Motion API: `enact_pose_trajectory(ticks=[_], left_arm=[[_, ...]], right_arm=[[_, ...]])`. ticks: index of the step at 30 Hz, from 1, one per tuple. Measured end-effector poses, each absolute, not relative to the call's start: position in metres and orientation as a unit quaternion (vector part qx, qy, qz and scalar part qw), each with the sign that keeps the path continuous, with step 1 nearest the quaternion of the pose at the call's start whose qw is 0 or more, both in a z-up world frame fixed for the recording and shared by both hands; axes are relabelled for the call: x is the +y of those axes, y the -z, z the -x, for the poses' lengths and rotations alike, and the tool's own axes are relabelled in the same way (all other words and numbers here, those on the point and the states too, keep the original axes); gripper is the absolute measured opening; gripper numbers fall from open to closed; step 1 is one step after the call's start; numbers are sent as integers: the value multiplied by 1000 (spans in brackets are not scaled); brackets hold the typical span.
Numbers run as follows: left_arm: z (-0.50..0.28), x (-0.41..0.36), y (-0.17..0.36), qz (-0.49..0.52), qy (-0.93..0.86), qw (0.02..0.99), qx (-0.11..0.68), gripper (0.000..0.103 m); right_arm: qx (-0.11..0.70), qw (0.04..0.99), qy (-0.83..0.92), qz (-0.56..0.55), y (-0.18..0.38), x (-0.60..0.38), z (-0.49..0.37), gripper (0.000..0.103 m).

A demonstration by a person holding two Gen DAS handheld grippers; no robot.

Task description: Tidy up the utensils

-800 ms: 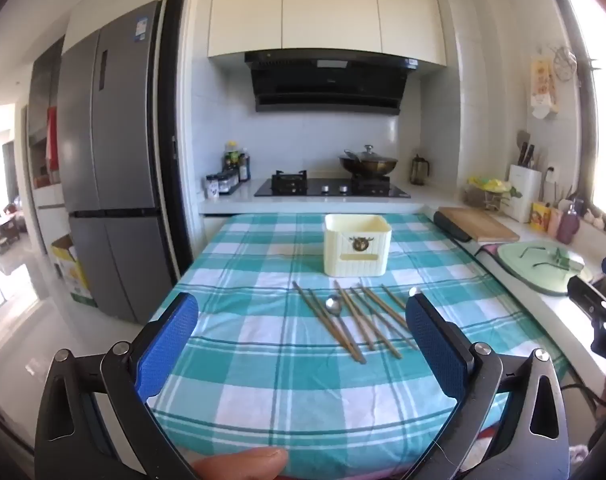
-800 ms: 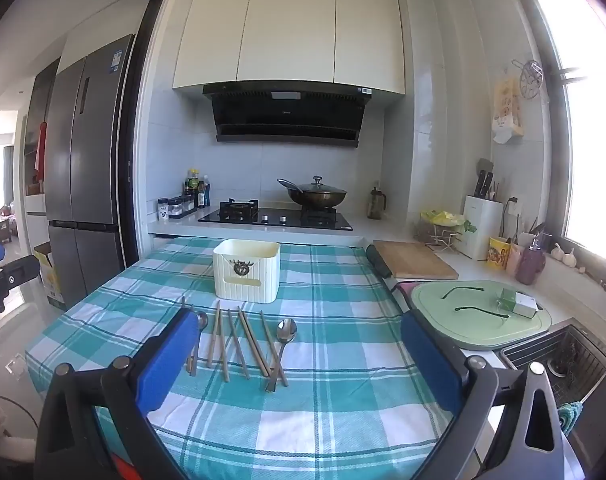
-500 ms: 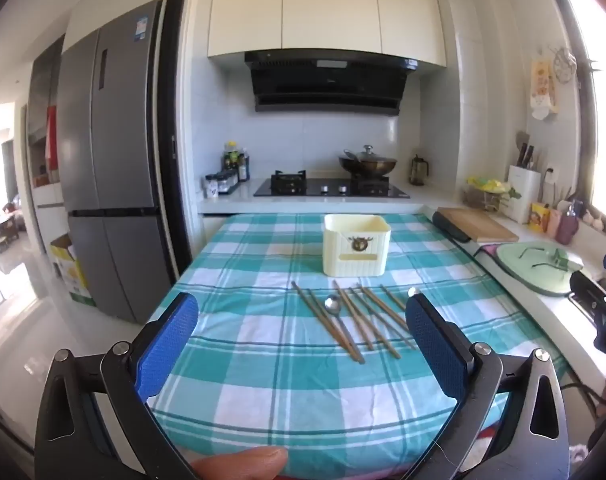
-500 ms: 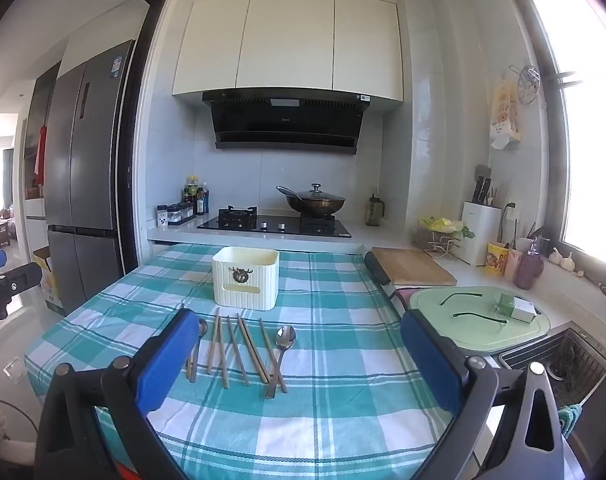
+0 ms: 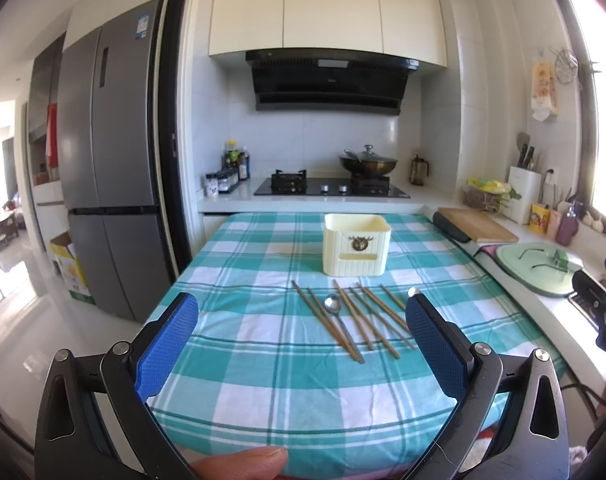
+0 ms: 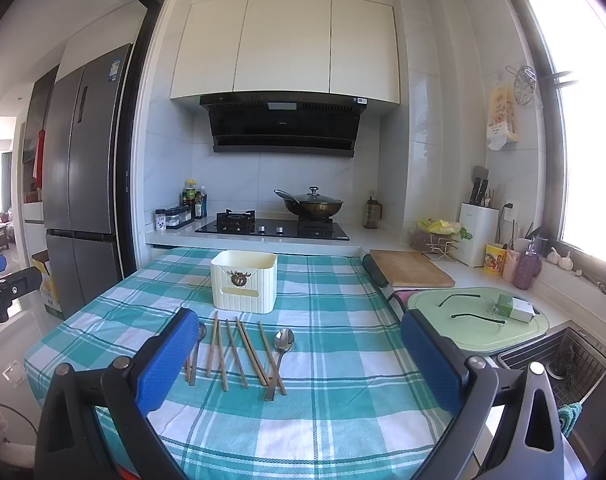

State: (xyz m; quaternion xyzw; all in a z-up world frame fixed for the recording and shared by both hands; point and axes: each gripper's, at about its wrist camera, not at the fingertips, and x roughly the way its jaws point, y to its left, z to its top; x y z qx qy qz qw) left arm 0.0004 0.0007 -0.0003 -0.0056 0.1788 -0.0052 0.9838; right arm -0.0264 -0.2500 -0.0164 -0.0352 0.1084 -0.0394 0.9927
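Refrigerator [image 5: 107, 152]: grey, multi-door, left of frame in both views; a blue-and-white label sits near its top, the print too small to read.

Wall cabinets [image 6: 283, 44]: cream, three doors, upper centre, above a black range hood [image 6: 283, 128]; the hood bears a small white sticker at its right end, unreadable.

Table [image 5: 263, 380]: covered in a teal-and-white checked cloth, fills the lower centre.

Hob [image 6: 271, 228]: black, on the counter behind the table, with a lidded wok [image 6: 313, 204] on its right burner.

Green lid-like board [image 6: 479, 320]: lower right, on the counter beside the sink [image 6: 563, 360]; a small green carton lies on it.

Wooden cutting board [image 6: 411, 272]: right of centre, at the table's far right corner.

Left gripper [image 5: 303, 340]: bottom of the left wrist view, blue pads spread wide, nothing between them; a fingertip shows at the bottom edge.

Right gripper [image 6: 295, 356]: bottom of the right wrist view, blue pads likewise spread wide, holding nothing. Lettering ending "AI" shows on the other tool at the left edge.

Utensil holder [image 6: 245, 282]: cream ribbed box with a deer-head emblem, centre of the table.

Chopsticks [image 6: 239, 352]: several brown sticks, loose on the cloth just in front of the holder.

Spoons [image 6: 283, 344]: two metal, one at each side of the chopsticks; the right one crosses a stick.
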Motion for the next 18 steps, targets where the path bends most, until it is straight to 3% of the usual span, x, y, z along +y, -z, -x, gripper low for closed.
enact_pose_trajectory(ticks=[18], left_arm=[[0,1,0,7,5,984,179,103]], right_arm=[[105,993,42,33,14,-252,28,103]])
